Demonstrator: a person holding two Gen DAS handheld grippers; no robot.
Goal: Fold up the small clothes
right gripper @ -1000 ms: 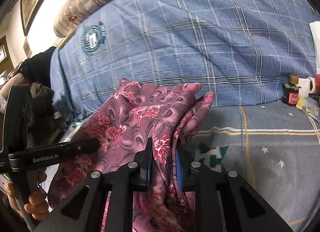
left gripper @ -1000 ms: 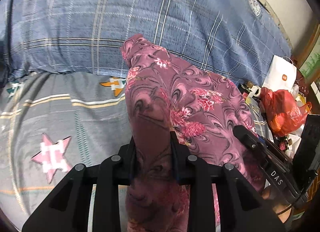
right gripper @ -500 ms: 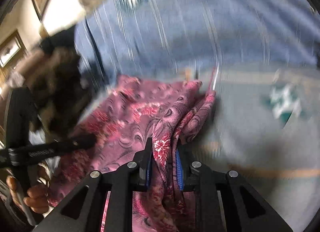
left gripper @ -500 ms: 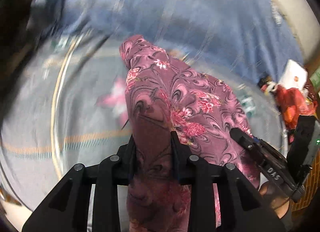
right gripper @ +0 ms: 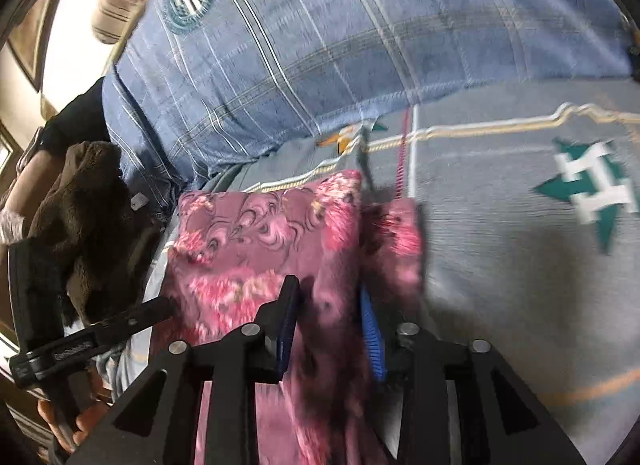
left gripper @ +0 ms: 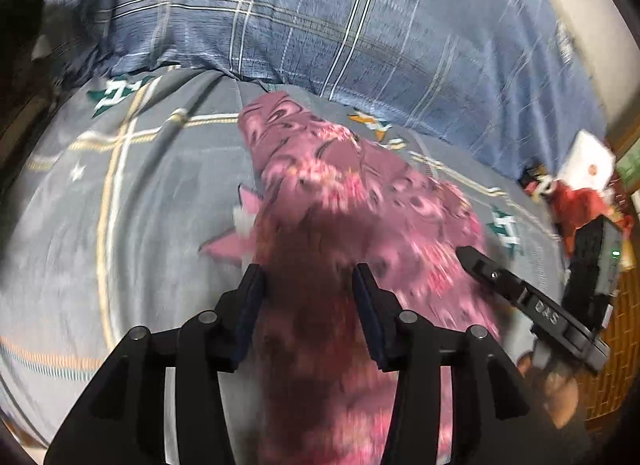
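Observation:
A purple garment with pink flowers (left gripper: 360, 193) stretches from my grippers down onto the grey bed sheet (left gripper: 120, 225), where its far end lies. My left gripper (left gripper: 306, 285) has its jaws opening. The cloth runs loosely between them and the blue pad faces show. In the right wrist view the same garment (right gripper: 248, 233) passes through my right gripper (right gripper: 328, 297), bunched between its blue pads. Each gripper shows in the other's view: the right one (left gripper: 520, 297) at the cloth's right edge, the left one (right gripper: 100, 329) at its left edge.
A blue plaid quilt (left gripper: 360, 25) rises behind the sheet. A red bag (left gripper: 580, 201) and a white box (left gripper: 588, 161) sit at the far right. A dark brown fleece (right gripper: 80, 205) is heaped at the left. A hand (right gripper: 68, 425) holds the left gripper's handle.
Both grippers have sunk toward the bed with the garment, whose far end now rests on the grey sheet. Both pairs of jaws stand wider apart than before.

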